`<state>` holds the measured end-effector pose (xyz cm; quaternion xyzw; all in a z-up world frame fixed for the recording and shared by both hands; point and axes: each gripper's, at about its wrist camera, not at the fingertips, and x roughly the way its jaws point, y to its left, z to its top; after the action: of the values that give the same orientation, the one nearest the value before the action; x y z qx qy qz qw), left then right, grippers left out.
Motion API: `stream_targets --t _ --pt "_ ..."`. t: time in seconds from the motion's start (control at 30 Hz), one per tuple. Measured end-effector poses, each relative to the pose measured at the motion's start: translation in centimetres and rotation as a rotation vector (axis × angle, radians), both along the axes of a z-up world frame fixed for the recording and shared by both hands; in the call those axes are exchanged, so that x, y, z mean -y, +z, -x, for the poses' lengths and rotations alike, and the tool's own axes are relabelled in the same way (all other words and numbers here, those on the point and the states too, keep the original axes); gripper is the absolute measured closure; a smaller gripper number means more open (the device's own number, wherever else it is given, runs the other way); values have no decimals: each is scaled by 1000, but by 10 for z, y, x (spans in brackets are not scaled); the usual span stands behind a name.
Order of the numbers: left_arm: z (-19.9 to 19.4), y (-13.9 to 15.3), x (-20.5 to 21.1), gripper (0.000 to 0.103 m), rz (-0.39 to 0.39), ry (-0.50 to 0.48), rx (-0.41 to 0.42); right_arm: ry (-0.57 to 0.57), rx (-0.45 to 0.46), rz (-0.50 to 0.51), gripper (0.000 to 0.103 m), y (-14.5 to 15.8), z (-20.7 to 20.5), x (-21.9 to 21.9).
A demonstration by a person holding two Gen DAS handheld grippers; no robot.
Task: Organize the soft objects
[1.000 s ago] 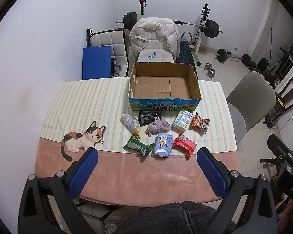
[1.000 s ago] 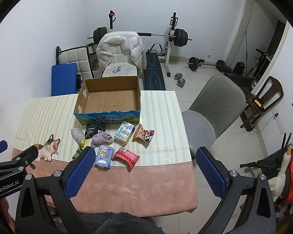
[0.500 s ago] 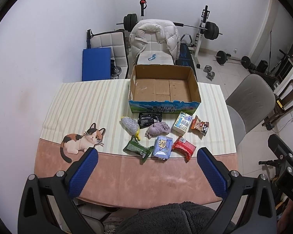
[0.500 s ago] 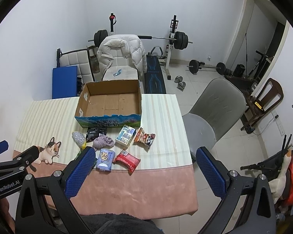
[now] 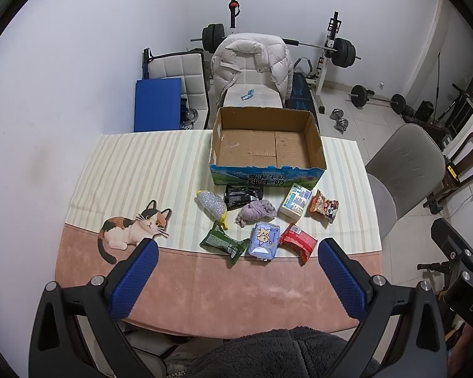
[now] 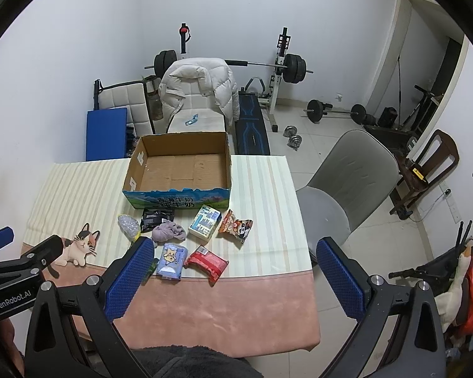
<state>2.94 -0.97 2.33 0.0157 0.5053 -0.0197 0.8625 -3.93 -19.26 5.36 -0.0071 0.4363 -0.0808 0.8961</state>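
Note:
An open cardboard box stands empty at the table's far side. In front of it lie several soft items: a purple cloth, a clear beaded pouch, a black packet, a white-blue pack, an orange snack bag, a green packet, a blue tissue pack and a red packet. My left gripper and right gripper are both open, empty, high above the table's near edge.
A cat picture is printed on the tablecloth at left. A grey chair stands right of the table. A chair with a white jacket and a barbell rack are behind the box.
Both grippers have drawn back and up a little, so the table and items look slightly smaller. Nothing on the table moved.

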Motion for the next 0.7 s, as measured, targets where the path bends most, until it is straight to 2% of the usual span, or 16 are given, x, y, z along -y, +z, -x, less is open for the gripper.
stream_targets --t 0.2,0.3,0.37,0.53,0.67,0.7 --pt "-3 -6 -3 0 0 10 -3 7 -7 -18 0 -6 -5 2" --pt "-20 -27 -10 0 -15 33 -25 14 -23 -37 0 -19 -14 8" --pt "-40 -54 -14 0 -41 49 -69 34 -50 -50 0 -35 -27 15" --pt "-79 -135 -16 0 -98 62 -213 97 -222 -79 0 -110 -83 30" --pt "-106 -212 -5 2 -82 34 -347 115 -393 -174 0 -195 -136 44" --pt "-111 -231 0 8 -70 25 -382 111 -433 -207 0 -216 -152 48"
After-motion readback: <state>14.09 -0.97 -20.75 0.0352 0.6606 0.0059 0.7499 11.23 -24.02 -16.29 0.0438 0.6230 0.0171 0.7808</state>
